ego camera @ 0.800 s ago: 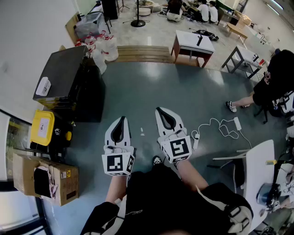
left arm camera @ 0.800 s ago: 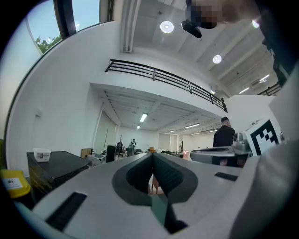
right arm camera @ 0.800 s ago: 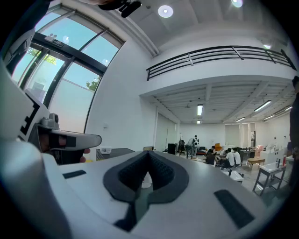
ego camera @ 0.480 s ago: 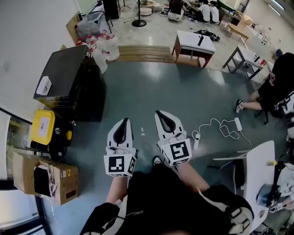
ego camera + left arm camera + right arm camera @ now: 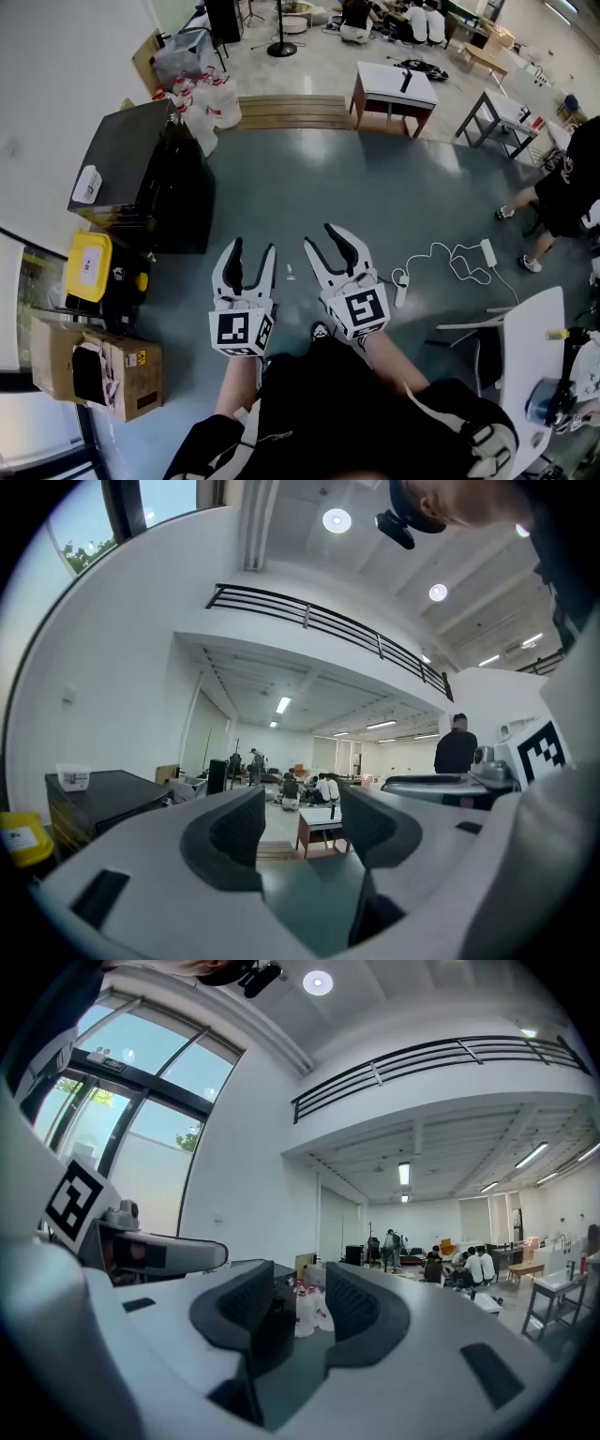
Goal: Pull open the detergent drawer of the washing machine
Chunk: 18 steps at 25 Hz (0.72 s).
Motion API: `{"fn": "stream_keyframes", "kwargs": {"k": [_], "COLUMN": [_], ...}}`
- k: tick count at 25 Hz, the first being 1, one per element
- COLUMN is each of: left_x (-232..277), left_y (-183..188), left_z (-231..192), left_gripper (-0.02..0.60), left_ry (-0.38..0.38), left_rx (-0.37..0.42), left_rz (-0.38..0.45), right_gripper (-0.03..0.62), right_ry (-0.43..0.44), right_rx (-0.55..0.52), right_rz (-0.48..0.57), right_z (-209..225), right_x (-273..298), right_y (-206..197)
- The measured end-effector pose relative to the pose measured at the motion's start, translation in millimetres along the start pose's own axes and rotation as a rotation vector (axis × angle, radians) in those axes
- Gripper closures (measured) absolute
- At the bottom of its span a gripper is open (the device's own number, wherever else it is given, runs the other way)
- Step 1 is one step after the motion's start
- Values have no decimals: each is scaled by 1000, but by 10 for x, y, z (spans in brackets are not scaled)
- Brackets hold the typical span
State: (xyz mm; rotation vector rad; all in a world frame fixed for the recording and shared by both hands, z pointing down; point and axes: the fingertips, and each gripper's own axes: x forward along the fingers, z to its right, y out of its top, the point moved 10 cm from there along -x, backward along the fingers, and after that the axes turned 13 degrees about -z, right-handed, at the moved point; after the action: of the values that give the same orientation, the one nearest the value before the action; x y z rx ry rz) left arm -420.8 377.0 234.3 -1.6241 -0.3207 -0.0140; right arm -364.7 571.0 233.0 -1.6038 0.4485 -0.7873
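A black boxy appliance [image 5: 141,173] stands by the wall at the left, well ahead of both grippers; I cannot make out a detergent drawer on it. My left gripper [image 5: 250,253] and right gripper [image 5: 330,242] hang side by side over the grey floor, close to the person's body. Both are open and have just been opening, with nothing between the jaws. The left gripper view shows the left gripper [image 5: 302,808] aimed level down the hall, the appliance [image 5: 103,794] off to its left. Seen between the right gripper's [image 5: 300,1302] jaws is the appliance's dark corner [image 5: 270,1321].
A yellow-lidded box [image 5: 87,262] and a cardboard box [image 5: 103,361] sit left of me. White bags [image 5: 211,98] lie beyond the appliance. A white cable with a power strip [image 5: 450,255] trails on the floor at right, near a white table [image 5: 530,342] and a person [image 5: 562,178].
Both grippers' jaws, tips together in the earlier frames, now stand apart. The hands have barely shifted. The person at the right has stepped further right.
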Motion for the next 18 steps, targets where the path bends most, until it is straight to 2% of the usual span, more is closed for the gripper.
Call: {"fn": "stream_keyframes", "kwargs": {"k": [3, 8, 13, 18], "left_x": [151, 440, 679, 861], "left_y": [-18, -20, -78, -43], "left_z": [89, 280, 426, 274], "left_gripper": [330, 322, 322, 322], "left_ry": [-1, -8, 0, -2], "left_rx": [-38, -38, -42, -14], "left_rz": [0, 11, -14, -29], "right_gripper": [394, 347, 336, 336], "right_ry": [28, 41, 57, 58], "right_rx": [21, 17, 26, 53], "right_rz": [-1, 2, -29, -31], "right_z": [261, 629, 914, 996], "right_x": [-36, -19, 83, 374], "right_y": [-57, -127, -250, -276]}}
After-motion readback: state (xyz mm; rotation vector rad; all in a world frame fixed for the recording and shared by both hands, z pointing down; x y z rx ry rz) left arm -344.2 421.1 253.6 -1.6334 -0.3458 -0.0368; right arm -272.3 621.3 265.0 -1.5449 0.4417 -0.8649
